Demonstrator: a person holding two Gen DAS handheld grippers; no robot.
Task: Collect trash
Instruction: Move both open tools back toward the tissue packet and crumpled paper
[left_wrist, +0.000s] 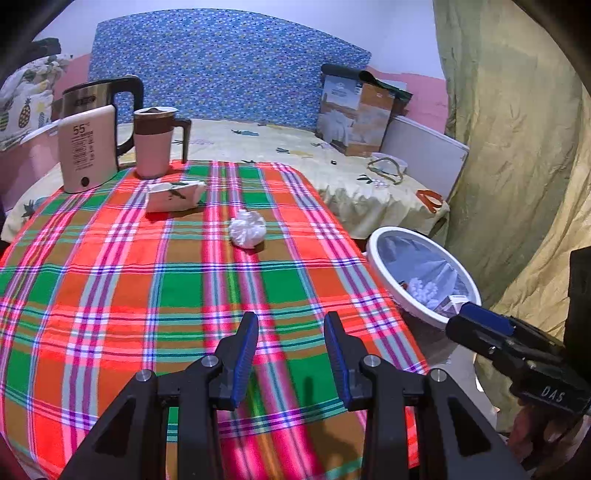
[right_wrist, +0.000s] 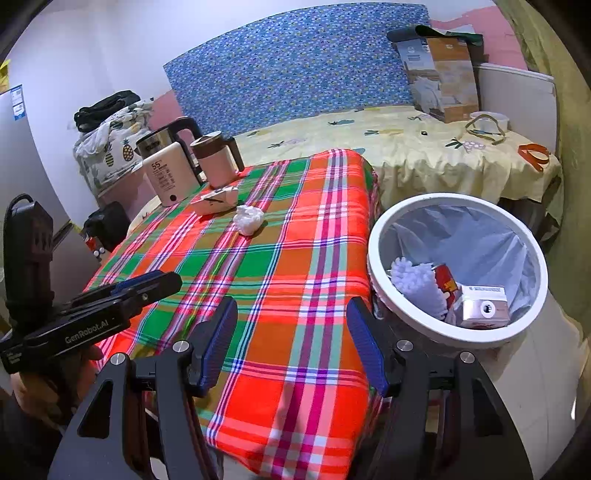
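The crumpled tissue (left_wrist: 247, 228) lies straight ahead of your left hand-held gripper (left_wrist: 290, 356), out past the middle of the worktop (left_wrist: 110, 295) toward its far edge. It is a rough ball with no real long axis, so the angle you come at it should matter little. The left hand-held gripper stands wide, nothing between its blue pads, and hangs over the near part of the cloth. From here the tissue sits almost on its centre line, so I judge the left the better placed of the two.

Your right hand-held gripper (right_wrist: 291, 343) is also wide and holds nothing. It hangs at the near right corner of the worktop, with the bin (right_wrist: 373, 236) just beside it on the right. From there the tissue (right_wrist: 249, 219) lies forward and to the left, a longer and more slanted reach.

The bin stands off the right edge of the worktop, lined with a pale bag, and already holds a small carton (right_wrist: 480, 306), a red wrapper (right_wrist: 445, 282) and something white and fluffy (right_wrist: 417, 282).

Near the far left corner stand a kettle (left_wrist: 99, 92), a cream-coloured device marked 55 (left_wrist: 86, 147) and a lidded mug (left_wrist: 155, 144). A white folded thing (left_wrist: 173, 195) lies just in front of them, near the tissue but apart from it; I cannot tell whether it is trash. The checked cloth looks soft and may ruck if the pads drag on it. Beyond the worktop is a bed (left_wrist: 277, 144) with a box (left_wrist: 354, 114) on it.
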